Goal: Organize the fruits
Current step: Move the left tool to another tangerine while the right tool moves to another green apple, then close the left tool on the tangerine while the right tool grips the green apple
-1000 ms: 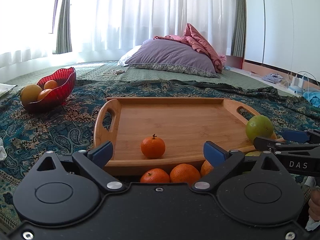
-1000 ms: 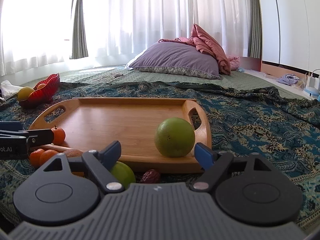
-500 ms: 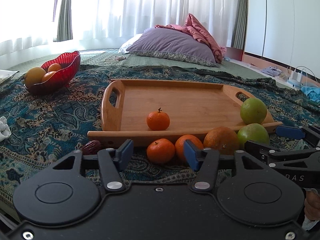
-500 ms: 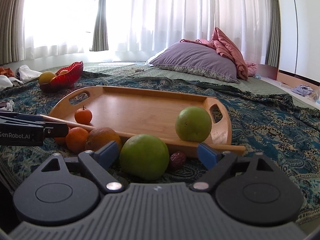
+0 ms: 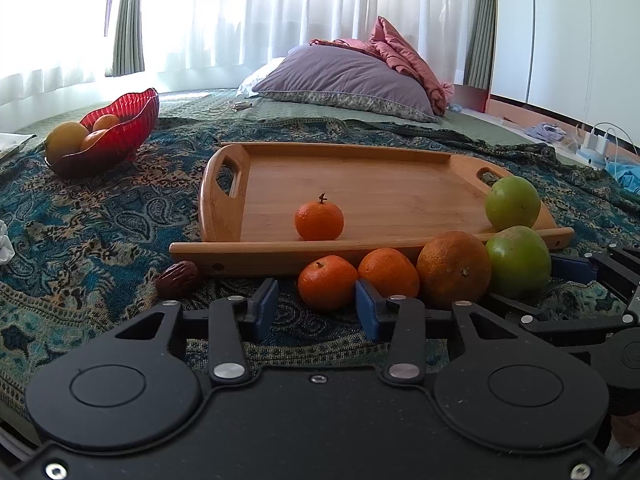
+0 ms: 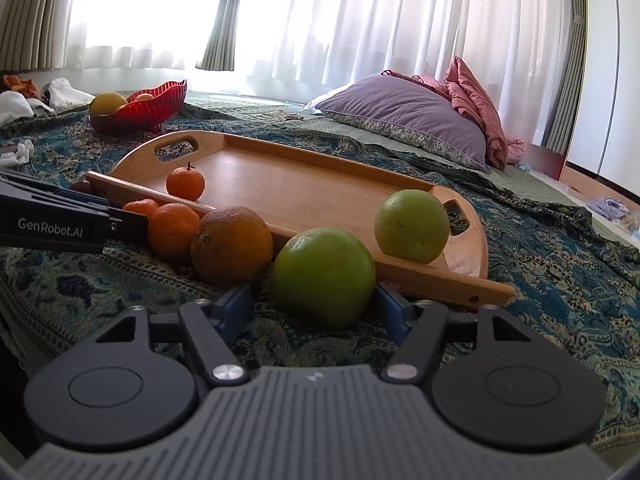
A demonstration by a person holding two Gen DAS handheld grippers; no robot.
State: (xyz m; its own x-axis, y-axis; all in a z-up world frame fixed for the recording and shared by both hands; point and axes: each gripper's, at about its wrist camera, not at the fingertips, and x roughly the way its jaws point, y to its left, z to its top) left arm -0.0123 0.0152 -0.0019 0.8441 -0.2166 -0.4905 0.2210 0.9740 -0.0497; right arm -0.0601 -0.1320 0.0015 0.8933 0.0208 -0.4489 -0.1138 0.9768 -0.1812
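Bright light comes in through white curtains (image 5: 300, 20) on the far side. Green-grey drapes (image 5: 128, 20) hang next to them. A blue cloth (image 5: 100, 220) with swirly shapes covers the floor near us. Behind it lies a green mat (image 5: 304, 114). A big purple pillow (image 5: 344, 80) sits on the mat, with a pink blanket (image 5: 404, 52) bunched up on it. White cupboard doors (image 5: 568, 28) stand on the right

A paisley blanket (image 5: 92, 216) covers the bed. At its far end a purple pillow (image 5: 344, 76) lies with a pink quilt (image 5: 404, 56) bunched against it. White curtains (image 5: 304, 8) hang behind. White cloths (image 6: 24, 100) lie at the left.
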